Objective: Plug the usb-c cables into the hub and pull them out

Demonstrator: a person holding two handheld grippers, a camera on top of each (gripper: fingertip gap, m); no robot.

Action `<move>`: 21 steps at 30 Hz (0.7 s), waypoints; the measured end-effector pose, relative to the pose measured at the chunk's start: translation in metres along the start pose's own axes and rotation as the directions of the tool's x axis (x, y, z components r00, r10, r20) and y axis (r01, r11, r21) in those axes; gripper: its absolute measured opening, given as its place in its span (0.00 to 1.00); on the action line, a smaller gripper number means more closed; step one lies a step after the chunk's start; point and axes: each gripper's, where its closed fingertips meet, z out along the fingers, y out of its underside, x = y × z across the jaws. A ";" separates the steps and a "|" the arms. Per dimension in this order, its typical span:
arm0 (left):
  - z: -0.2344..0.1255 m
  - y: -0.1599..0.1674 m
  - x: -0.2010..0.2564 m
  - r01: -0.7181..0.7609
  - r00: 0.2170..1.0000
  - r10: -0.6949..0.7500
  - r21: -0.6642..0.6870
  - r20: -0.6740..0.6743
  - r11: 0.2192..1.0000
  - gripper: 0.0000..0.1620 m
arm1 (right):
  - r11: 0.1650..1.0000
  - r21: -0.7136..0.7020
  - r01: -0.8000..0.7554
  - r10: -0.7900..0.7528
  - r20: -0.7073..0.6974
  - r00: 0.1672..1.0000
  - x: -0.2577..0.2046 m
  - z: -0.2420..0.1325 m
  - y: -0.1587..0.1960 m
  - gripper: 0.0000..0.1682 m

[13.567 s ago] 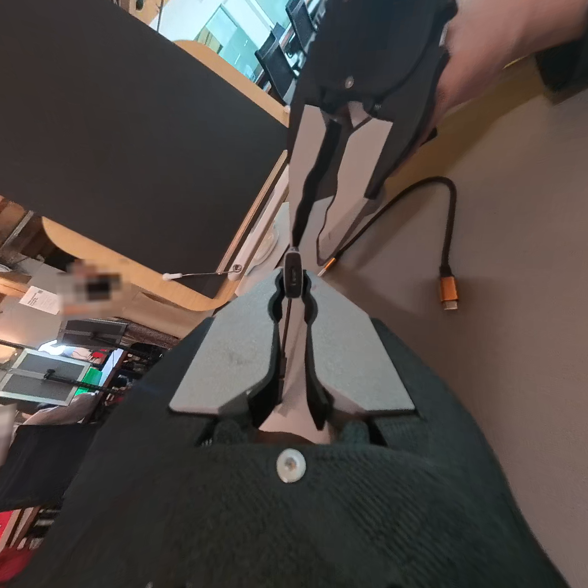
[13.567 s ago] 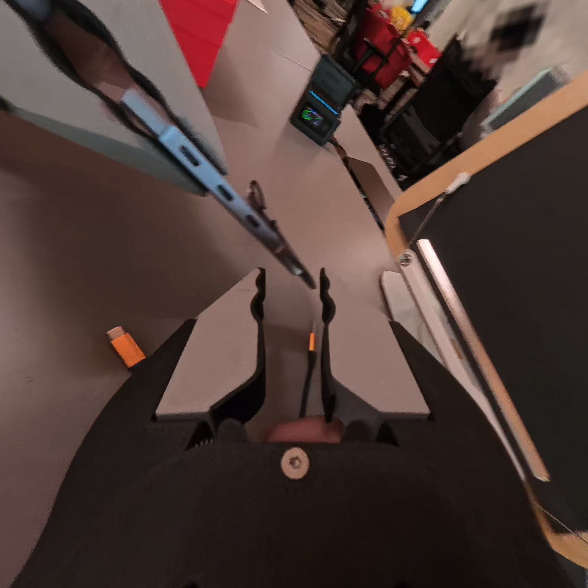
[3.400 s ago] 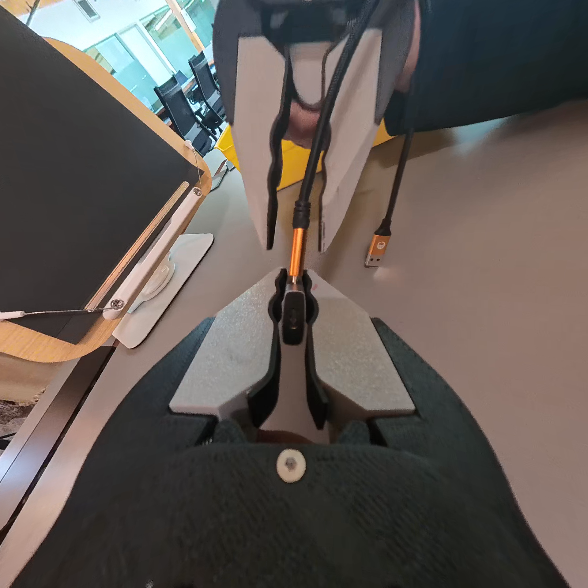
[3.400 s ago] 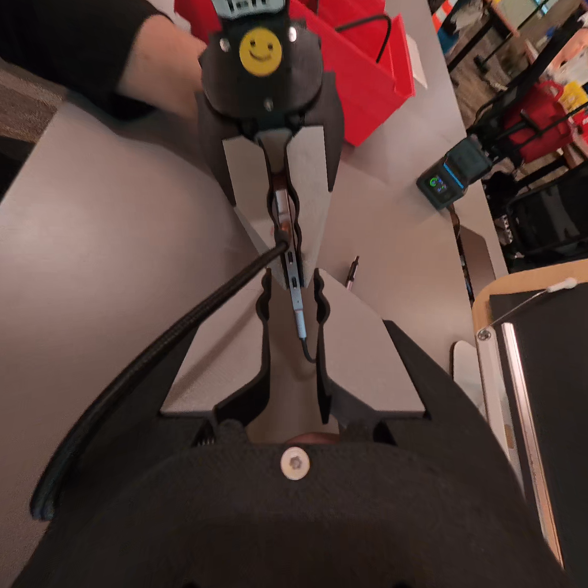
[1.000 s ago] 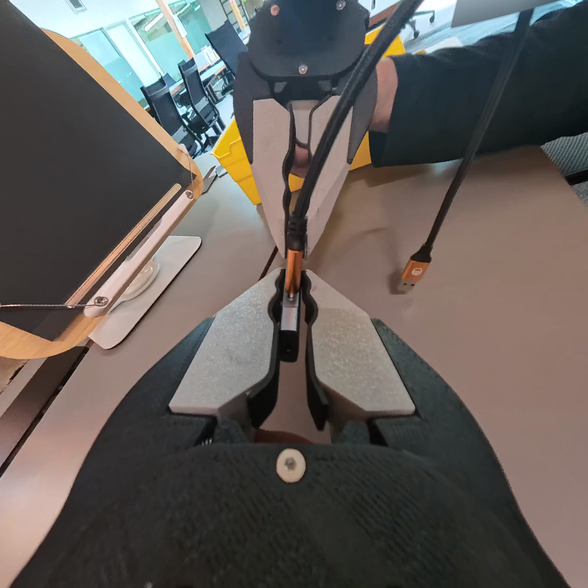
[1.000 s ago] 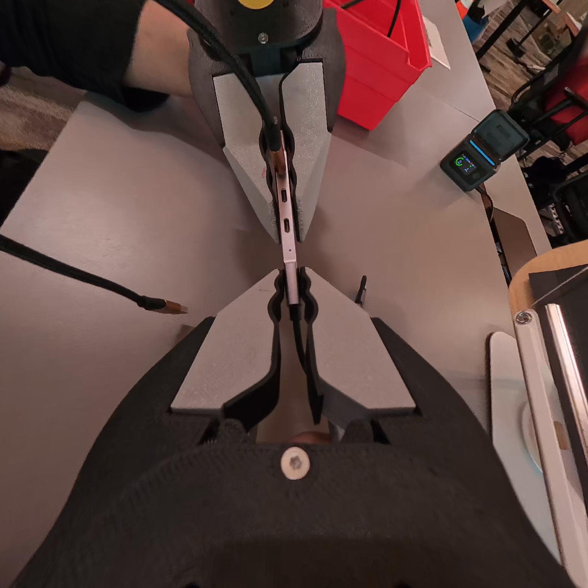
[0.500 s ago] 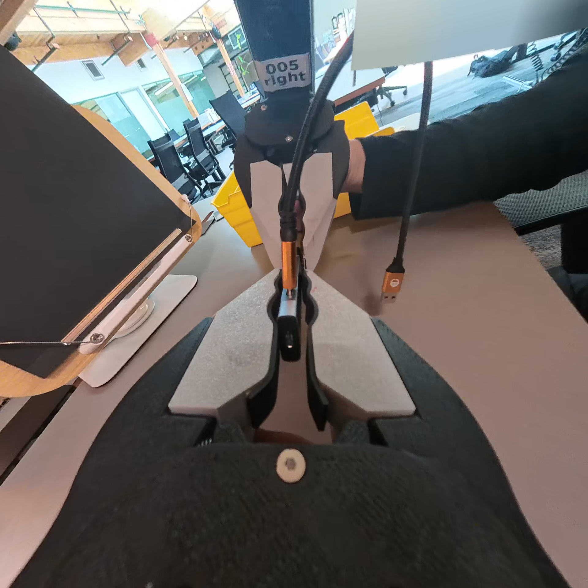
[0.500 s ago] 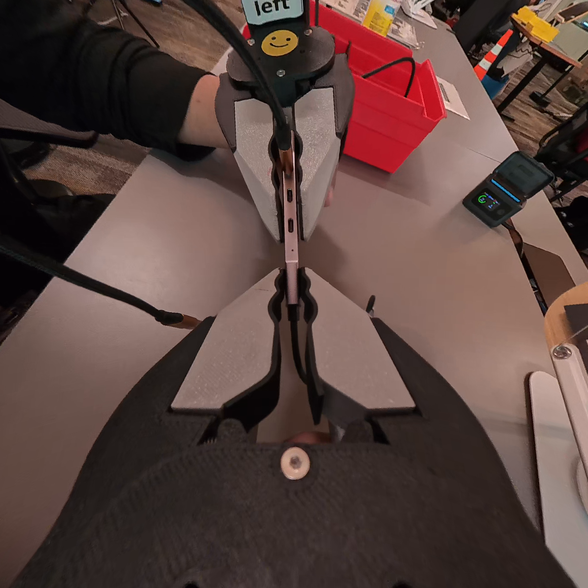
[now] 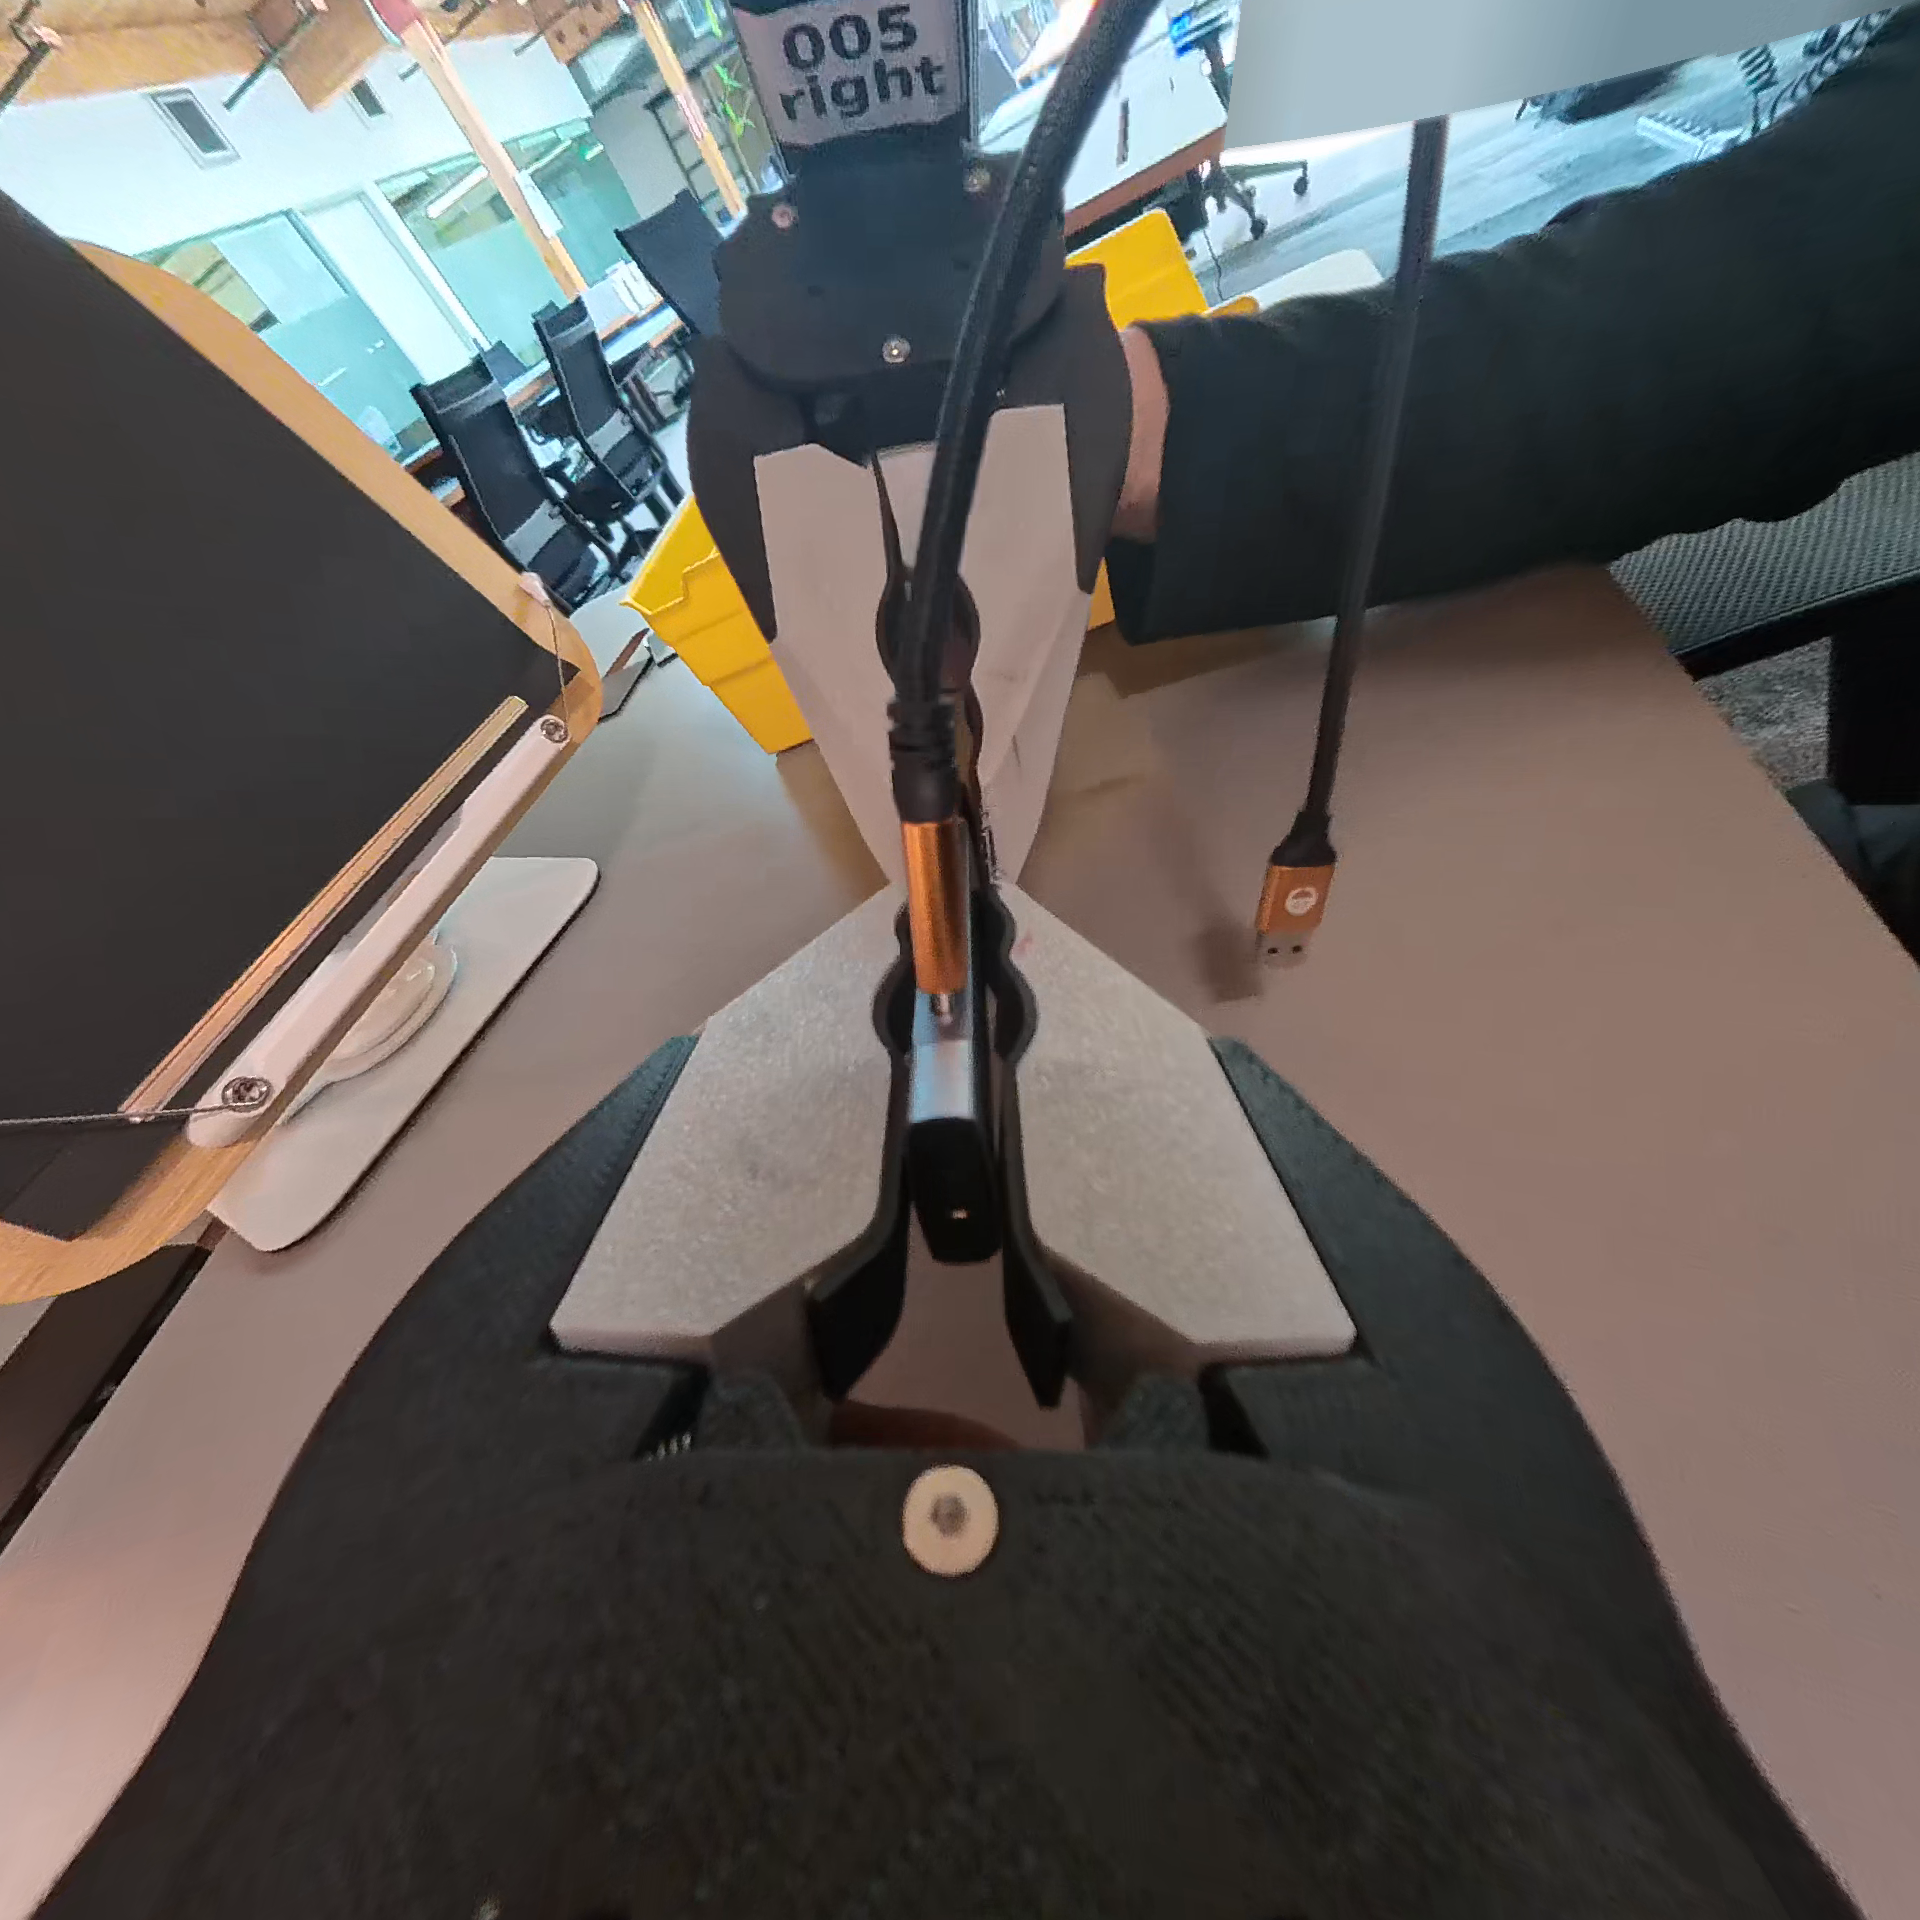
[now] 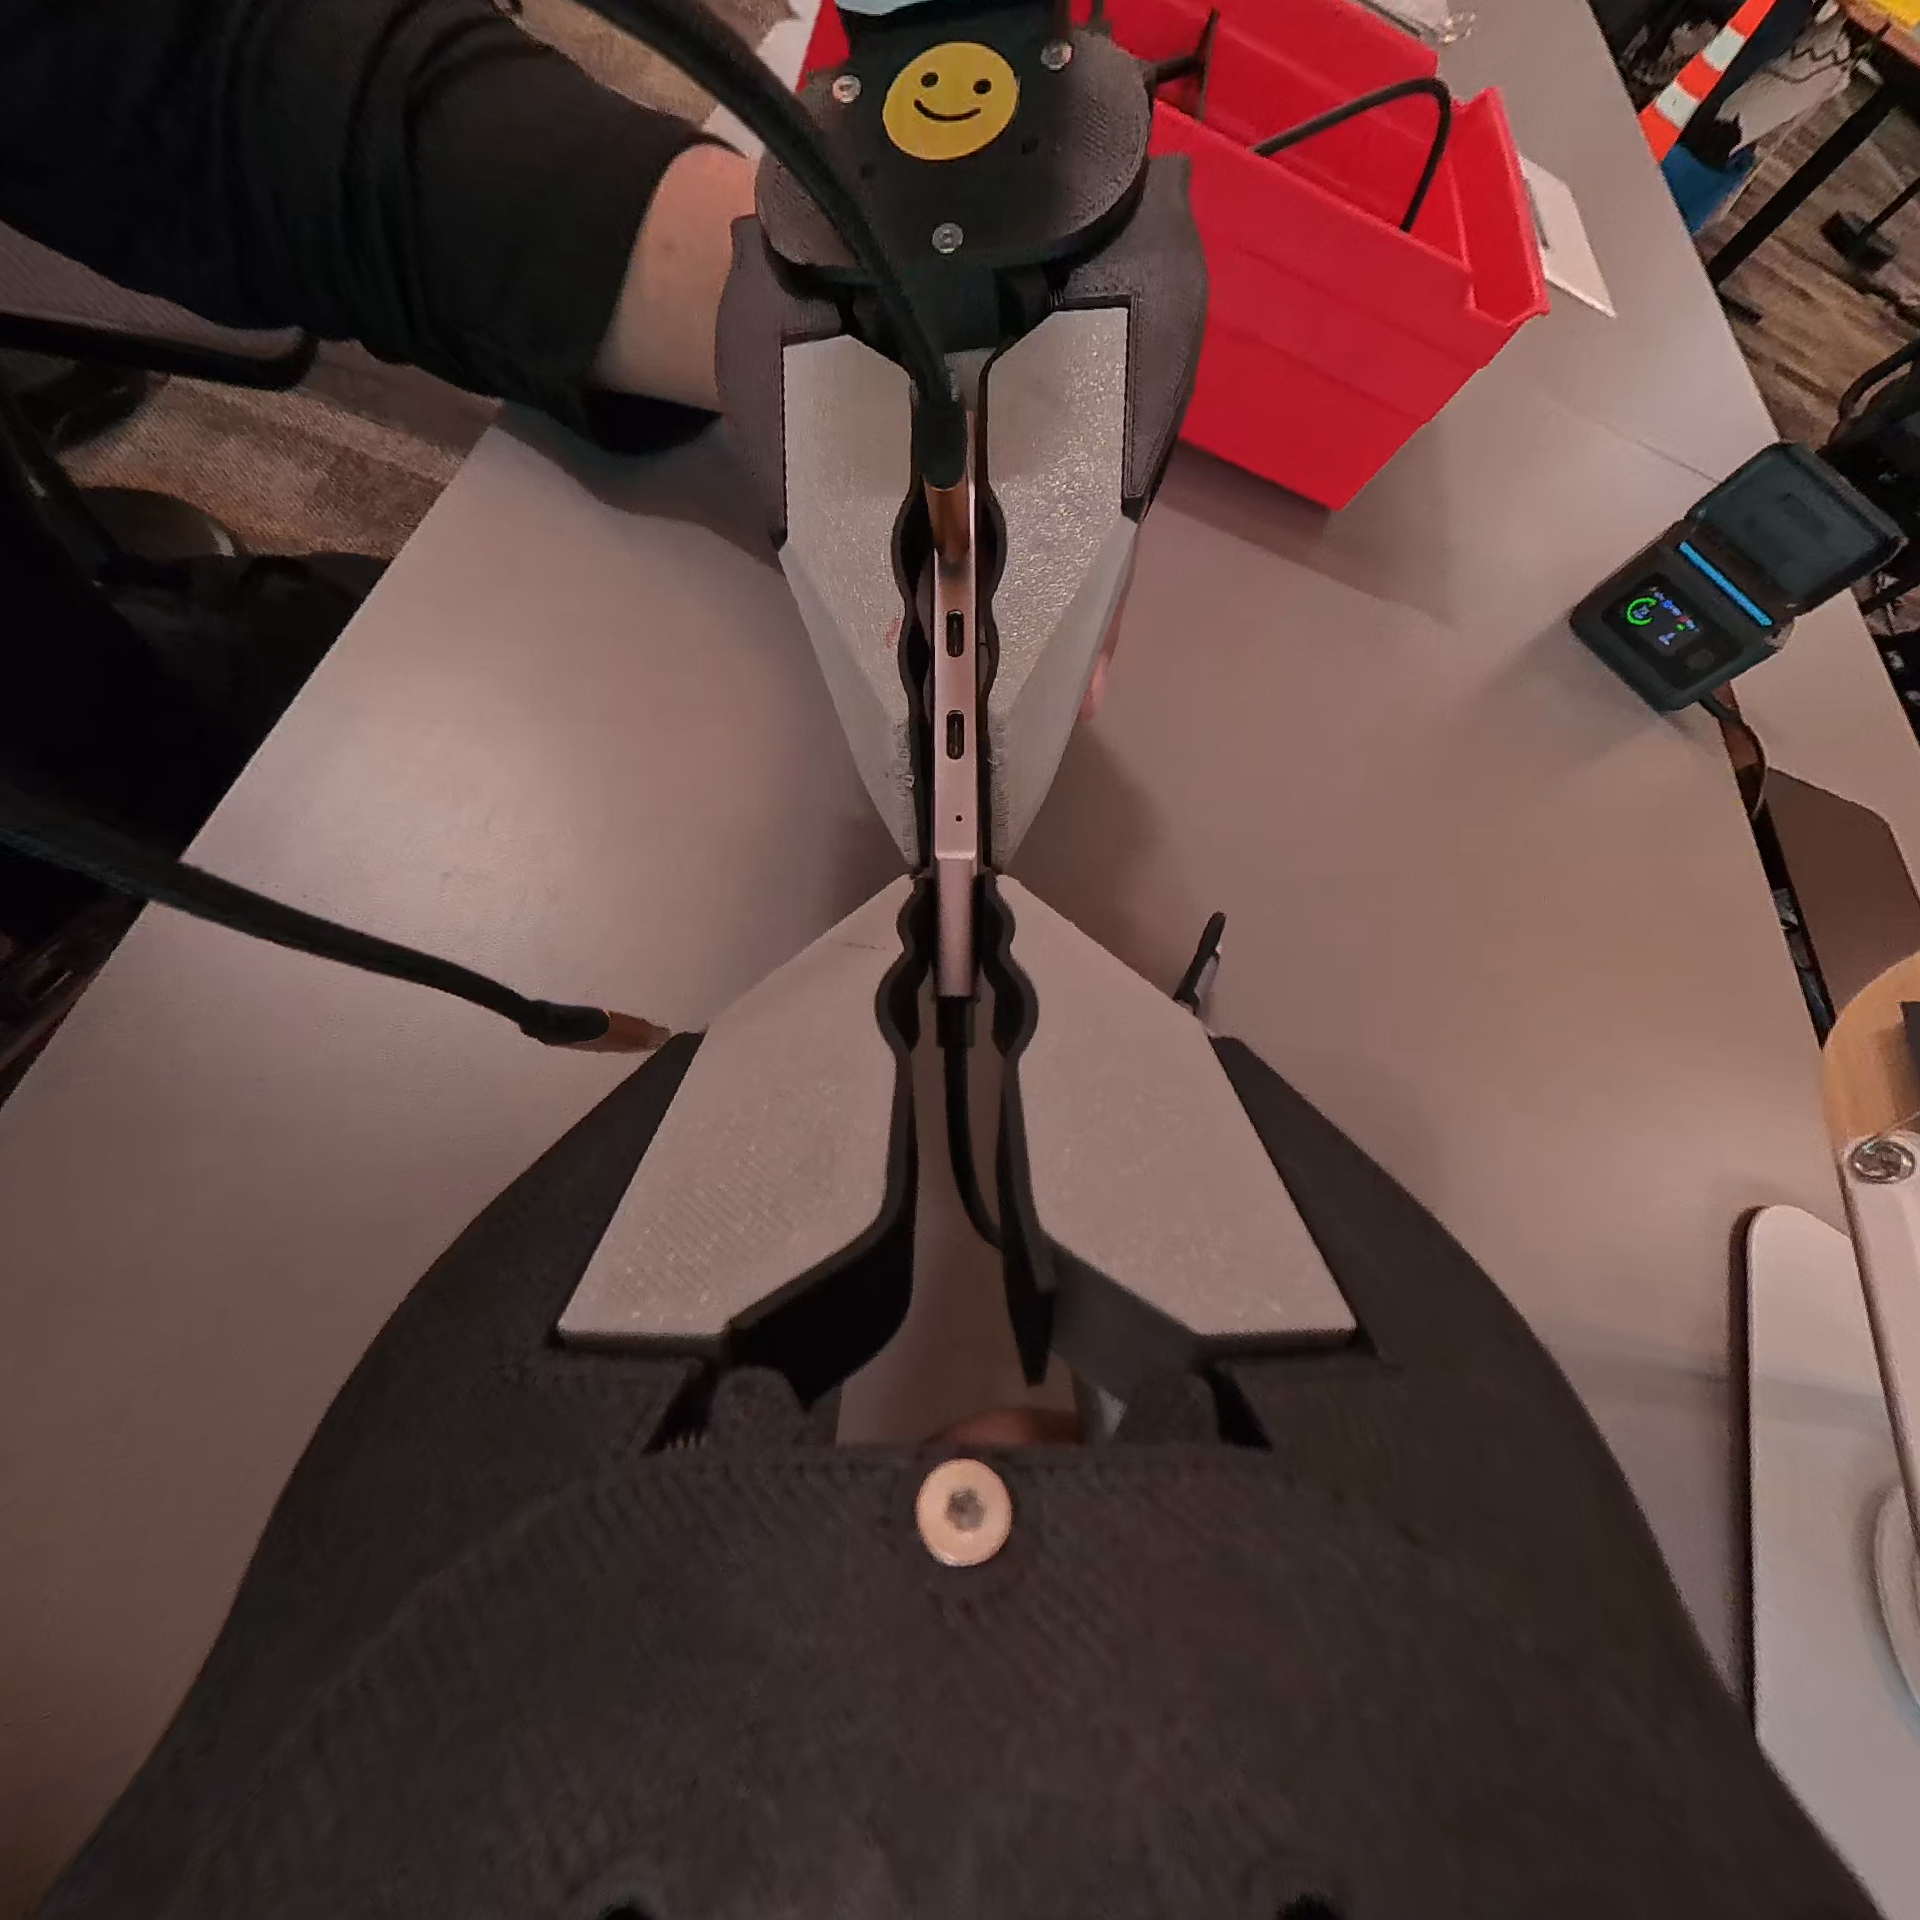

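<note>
A slim silver hub (image 10: 954,748) is held edge-up above the table between both grippers. My left gripper (image 9: 951,914) is shut on one end of the hub (image 9: 940,1081); it also shows in the right wrist view (image 10: 956,842). My right gripper (image 10: 956,894) is shut on the other end, where the hub's own thin black lead runs back between its fingers; it also shows in the left wrist view (image 9: 940,873). An orange USB-C plug (image 9: 935,904) on a black braided cable sits in the hub's edge port by the left gripper (image 10: 943,509), a bit of its metal tip showing. Two other ports are empty.
A second orange plug (image 9: 1294,904) hangs on a black cable just above the table; it also shows in the right wrist view (image 10: 623,1034). A monitor on a wood-backed stand (image 9: 208,675), a yellow bin (image 9: 727,644), a red bin (image 10: 1330,312) and a small lit device (image 10: 1704,613) ring the table. The tips of both grippers are at nearly the same place.
Both grippers have risen from the table with the hub between them. The loose orange plug has lifted off the table and now hangs. The plugged cable stays in the hub.
</note>
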 end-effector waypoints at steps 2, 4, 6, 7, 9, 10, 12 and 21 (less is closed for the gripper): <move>0.001 0.000 0.001 0.001 1.000 -0.001 -0.001 -0.003 1.000 0.05 | 1.000 -0.003 -0.003 0.004 0.004 1.000 -0.001 0.000 0.000 0.03; 0.000 -0.001 0.001 -0.009 1.000 0.009 0.000 -0.005 1.000 0.05 | 1.000 -0.002 -0.001 0.001 0.004 1.000 -0.001 0.000 -0.001 0.03; -0.001 -0.002 0.000 -0.037 0.999 0.037 -0.010 0.004 0.999 0.05 | 1.000 0.010 -0.002 0.002 -0.005 1.000 0.000 -0.001 -0.003 0.04; -0.001 -0.003 -0.001 -0.061 0.998 0.062 -0.012 0.021 0.998 0.04 | 1.000 0.021 -0.008 0.008 -0.008 1.000 0.001 -0.003 -0.005 0.04; -0.001 -0.007 -0.003 -0.083 0.996 0.083 -0.004 0.044 0.997 0.04 | 0.999 0.038 -0.035 0.035 -0.007 0.999 0.003 -0.008 -0.008 0.05; -0.001 -0.009 -0.006 -0.081 0.995 0.081 -0.002 0.058 0.997 0.04 | 0.998 0.050 -0.044 0.045 -0.018 0.999 0.006 -0.012 -0.010 0.05; -0.003 -0.008 -0.011 -0.064 0.995 0.065 -0.004 0.079 0.998 0.04 | 0.995 0.083 -0.051 0.054 -0.038 0.998 0.009 -0.018 -0.016 0.07; 0.011 0.019 -0.019 0.002 0.994 0.012 -0.131 0.112 0.991 0.05 | 0.992 0.115 0.055 -0.039 -0.134 0.990 0.003 -0.011 -0.053 0.15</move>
